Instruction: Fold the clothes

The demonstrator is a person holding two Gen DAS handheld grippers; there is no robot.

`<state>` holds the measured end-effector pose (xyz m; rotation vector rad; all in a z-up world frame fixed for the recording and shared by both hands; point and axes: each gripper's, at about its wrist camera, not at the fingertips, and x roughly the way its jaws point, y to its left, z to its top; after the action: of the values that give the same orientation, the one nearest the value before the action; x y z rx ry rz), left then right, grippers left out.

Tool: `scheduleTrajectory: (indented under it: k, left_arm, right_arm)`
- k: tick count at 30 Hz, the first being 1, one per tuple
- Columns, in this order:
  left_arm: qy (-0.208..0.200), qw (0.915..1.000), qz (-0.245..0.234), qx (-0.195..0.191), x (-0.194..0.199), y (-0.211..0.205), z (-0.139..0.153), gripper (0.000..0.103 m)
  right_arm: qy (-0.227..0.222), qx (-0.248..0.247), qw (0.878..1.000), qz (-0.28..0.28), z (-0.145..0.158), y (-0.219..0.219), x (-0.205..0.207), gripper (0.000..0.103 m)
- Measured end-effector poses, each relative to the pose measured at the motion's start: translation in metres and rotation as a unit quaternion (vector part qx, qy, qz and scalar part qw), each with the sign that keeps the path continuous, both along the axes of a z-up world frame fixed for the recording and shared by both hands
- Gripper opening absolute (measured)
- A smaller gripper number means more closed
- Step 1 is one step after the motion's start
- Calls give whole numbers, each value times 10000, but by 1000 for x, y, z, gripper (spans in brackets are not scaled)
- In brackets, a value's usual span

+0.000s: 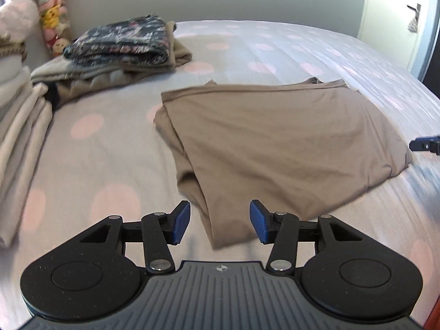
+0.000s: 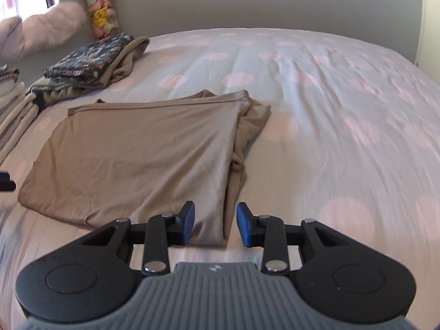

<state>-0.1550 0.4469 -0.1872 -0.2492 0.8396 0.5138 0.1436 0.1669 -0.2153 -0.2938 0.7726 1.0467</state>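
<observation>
Hovering with fingers spread and empty, the left gripper [image 1: 219, 222] and right gripper [image 2: 216, 224] flank the folded tan stretch-fabric garment [image 1: 277, 140], seemingly poised to pinch its near corners for another fold.

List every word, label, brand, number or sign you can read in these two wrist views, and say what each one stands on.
No readable text anywhere.
Small round emblem on the grey ribbed gripper body: a symbol, no letters.
Dark floral-print folded garment: pattern only.
Folded tan jersey garment and grey bedsheet with pink dots: no label showing.
Column of pastel plush toys: too blurred to tell.
</observation>
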Motion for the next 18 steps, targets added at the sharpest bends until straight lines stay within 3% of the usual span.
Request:
scheduleTrajectory:
  k: [5,8,11,16,18]
  left_arm:
    - [-37,9992,181,-345,-5,7,-16,28]
    - [-49,9989,82,-469,-5,5,-23,19]
    - [69,9993,36,-359,-3,0,-28,0]
    - [6,9999,160,-45,-11,-5,-20,0]
    - [97,9996,253,-83,-13,-3,-22,0]
  right_arm:
    - [472,-45,9988,-139,-16,-1,11,35]
    - [707,-12,9974,-123,-21,-1,14,21]
    - [694,-89,9974,-156,-24,0,12,8]
    - [477,-23,9980,-410,-17,-9,12,7]
    - [492,-60,9977,-455,-18,-11,14,7]
